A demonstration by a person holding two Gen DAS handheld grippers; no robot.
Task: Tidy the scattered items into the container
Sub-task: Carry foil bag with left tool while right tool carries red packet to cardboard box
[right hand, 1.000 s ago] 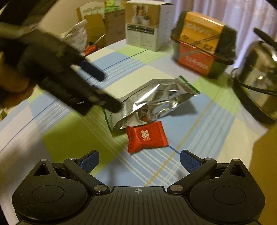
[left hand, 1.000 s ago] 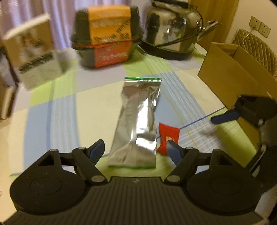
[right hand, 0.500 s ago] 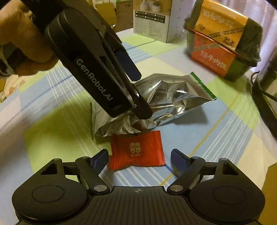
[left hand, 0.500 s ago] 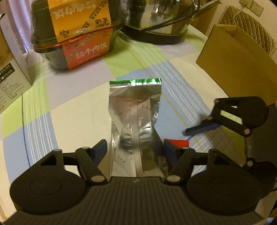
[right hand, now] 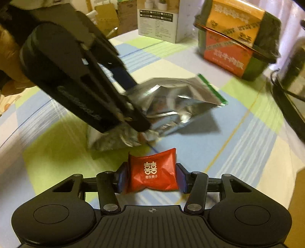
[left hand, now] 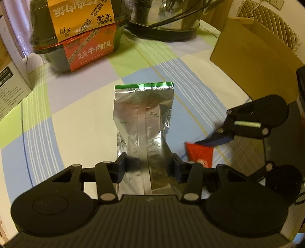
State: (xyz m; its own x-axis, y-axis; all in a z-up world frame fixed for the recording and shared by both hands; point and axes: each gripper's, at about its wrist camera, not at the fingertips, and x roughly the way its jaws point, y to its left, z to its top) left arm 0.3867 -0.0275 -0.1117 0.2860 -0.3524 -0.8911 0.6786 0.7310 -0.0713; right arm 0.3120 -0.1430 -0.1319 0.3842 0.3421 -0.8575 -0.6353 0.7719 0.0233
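The left gripper [left hand: 148, 167] has its fingers pinched against the two long edges of the foil bag [left hand: 144, 122], near the bag's close end. The right gripper [right hand: 151, 179] has its fingers pressed on both sides of the red packet [right hand: 152, 171], which bulges between the pads with its white characters facing up.

Taking the foil bag as the landmark: it lies lengthwise on the checked tablecloth [left hand: 76, 124], its green-striped seal pointing away from the left gripper. In the right wrist view its far end looks lifted off the cloth, with a shadow beneath. The red packet [left hand: 200, 154] sits just right of the bag's near end, with the right gripper [left hand: 219, 140] reaching in on it from the right. In the right wrist view the left gripper [right hand: 141, 122] comes down on the bag from the upper left, held by a hand [right hand: 7, 82].

Beyond the bag's sealed end stands the orange-and-red rice bowl [left hand: 80, 34], and right of that a steel kettle [left hand: 167, 17]. Far left of the bag is a white box [left hand: 9, 76]. To the right of the bag, well apart, stands the open cardboard box [left hand: 251, 51].
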